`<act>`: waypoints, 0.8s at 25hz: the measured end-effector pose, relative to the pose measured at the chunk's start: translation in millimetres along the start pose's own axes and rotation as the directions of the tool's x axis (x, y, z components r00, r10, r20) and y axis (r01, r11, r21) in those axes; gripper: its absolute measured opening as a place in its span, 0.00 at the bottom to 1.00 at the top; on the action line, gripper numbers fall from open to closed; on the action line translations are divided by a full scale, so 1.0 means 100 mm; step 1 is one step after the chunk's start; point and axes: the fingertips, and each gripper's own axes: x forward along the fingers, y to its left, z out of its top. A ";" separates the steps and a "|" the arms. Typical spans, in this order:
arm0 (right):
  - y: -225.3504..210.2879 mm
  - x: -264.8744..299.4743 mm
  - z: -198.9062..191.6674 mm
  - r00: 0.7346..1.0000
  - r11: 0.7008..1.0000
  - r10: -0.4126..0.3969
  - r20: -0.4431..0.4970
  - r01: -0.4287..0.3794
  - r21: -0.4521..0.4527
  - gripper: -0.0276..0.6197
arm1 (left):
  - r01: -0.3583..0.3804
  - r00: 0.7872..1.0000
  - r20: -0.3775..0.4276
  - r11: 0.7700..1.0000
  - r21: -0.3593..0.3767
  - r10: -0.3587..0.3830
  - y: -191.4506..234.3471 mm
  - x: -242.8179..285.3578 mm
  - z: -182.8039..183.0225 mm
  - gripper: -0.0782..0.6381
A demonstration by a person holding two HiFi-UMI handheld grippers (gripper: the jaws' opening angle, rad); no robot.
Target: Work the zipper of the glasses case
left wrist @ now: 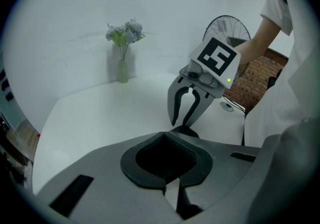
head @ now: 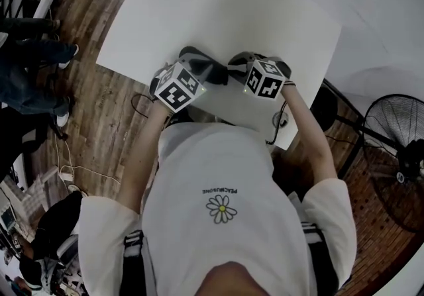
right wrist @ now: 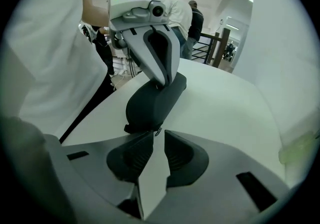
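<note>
Standing well beyond the left gripper (right wrist: 161,81), near the far edge of the white table (left wrist: 100,118), is a slim vase of blue flowers (left wrist: 123,52). A floor fan (left wrist: 227,27) shows behind the right gripper (left wrist: 181,124), off the table over a brick floor. Behind the left gripper, in the right gripper view, two people (right wrist: 182,10) stand by a dark railing (right wrist: 212,47). The wearer's white shirt (right wrist: 45,42) crowds the near side of both grippers.

The dark glasses case (right wrist: 152,100) lies on the table between the two grippers, its long axis running from one to the other. The left gripper is clenched, its fingers coming down together on the end of the case farthest from the right gripper. The right gripper's jaws stand a little apart, with their tips at the other end of the case. There the small zipper pull (right wrist: 156,132) sits just at the gap, and the pads are not visibly pressing on it.
</note>
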 end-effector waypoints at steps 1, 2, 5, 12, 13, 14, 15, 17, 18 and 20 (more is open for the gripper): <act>-0.01 -0.01 0.00 1.000 1.000 0.012 0.002 -0.012 -0.013 0.13 | -0.028 1.000 -0.006 0.999 -0.016 0.028 0.00 0.00 0.01 0.13; -0.01 -0.02 0.00 1.000 1.000 0.024 0.012 -0.024 -0.017 0.15 | -0.058 0.998 -0.014 0.998 -0.031 0.058 0.00 0.00 0.02 0.13; -0.01 -0.01 -0.02 0.996 0.999 0.053 0.066 -0.052 -0.009 0.15 | -0.146 0.989 -0.024 0.985 -0.088 0.144 0.03 0.02 0.02 0.13; 0.01 0.04 -0.03 0.964 0.977 0.214 0.158 -0.210 -0.044 0.15 | -0.312 0.948 -0.021 0.914 -0.260 0.318 0.10 0.01 0.01 0.13; 0.05 0.06 0.00 0.956 0.972 0.237 0.174 -0.232 -0.049 0.15 | -0.321 0.945 -0.030 0.909 -0.266 0.326 0.09 0.00 -0.01 0.13; 0.11 0.08 0.03 0.948 0.967 0.256 0.188 -0.250 -0.051 0.15 | -0.327 0.944 -0.038 0.906 -0.269 0.329 0.08 -0.03 -0.04 0.13; 0.16 0.11 0.07 0.942 0.962 0.273 0.195 -0.267 -0.057 0.15 | -0.332 0.942 -0.046 0.903 -0.272 0.332 0.07 -0.05 -0.07 0.13; 0.25 0.15 0.13 0.935 0.954 0.298 0.193 -0.287 -0.080 0.13 | -0.346 0.937 -0.051 0.895 -0.280 0.346 0.06 -0.09 -0.11 0.13; 0.27 0.15 0.14 0.935 0.953 0.301 0.188 -0.290 -0.087 0.12 | -0.354 0.934 -0.049 0.891 -0.284 0.355 0.06 -0.10 -0.12 0.13; 0.27 0.14 0.13 0.939 0.956 0.292 0.183 -0.281 -0.082 0.12 | -0.368 0.928 -0.048 0.886 -0.282 0.370 0.06 -0.10 -0.11 0.13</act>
